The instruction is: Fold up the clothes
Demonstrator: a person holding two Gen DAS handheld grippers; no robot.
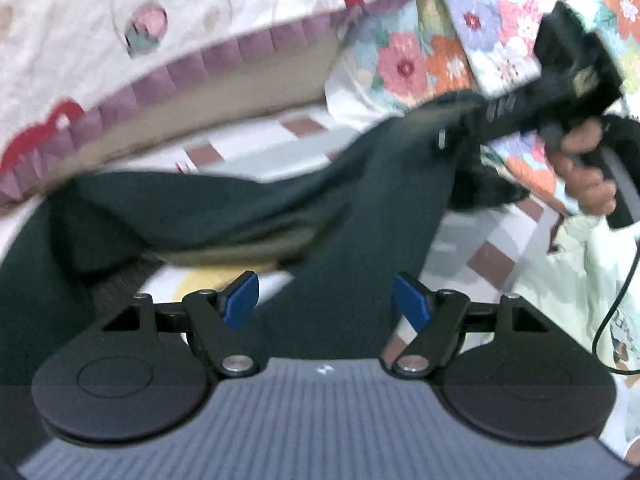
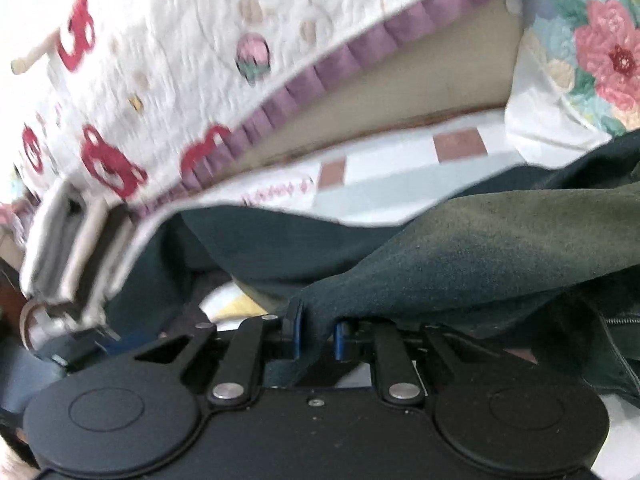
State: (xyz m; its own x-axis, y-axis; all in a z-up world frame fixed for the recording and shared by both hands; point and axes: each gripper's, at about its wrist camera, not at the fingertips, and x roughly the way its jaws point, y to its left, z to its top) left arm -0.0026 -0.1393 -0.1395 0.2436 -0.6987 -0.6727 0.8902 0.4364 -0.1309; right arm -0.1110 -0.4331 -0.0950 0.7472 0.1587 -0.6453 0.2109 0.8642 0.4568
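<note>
Dark green fabric fills the middle of both views: the garment (image 1: 224, 208) lies rumpled across a checked sheet (image 1: 288, 124) of white, pale blue and brick-red squares. Up on the right of the left wrist view, the right gripper (image 1: 452, 128) has a bunch of that cloth, lifting it off the sheet so it hangs in a slanting band down toward the left gripper (image 1: 324, 300). From the right wrist camera you see it plainly: the blue pads (image 2: 297, 336) are pinched onto a fold of the green cloth, which fans out to the right from between them. A hand (image 1: 584, 172) wraps the right tool's handle, a black cable trailing below. The left gripper's jaws stand wide apart, blue pads either side of the hanging band, touching nothing. Behind, a white quilt (image 1: 120, 20) with red bears and a purple frill; to the right, a flowered cloth (image 1: 424, 56).
</note>
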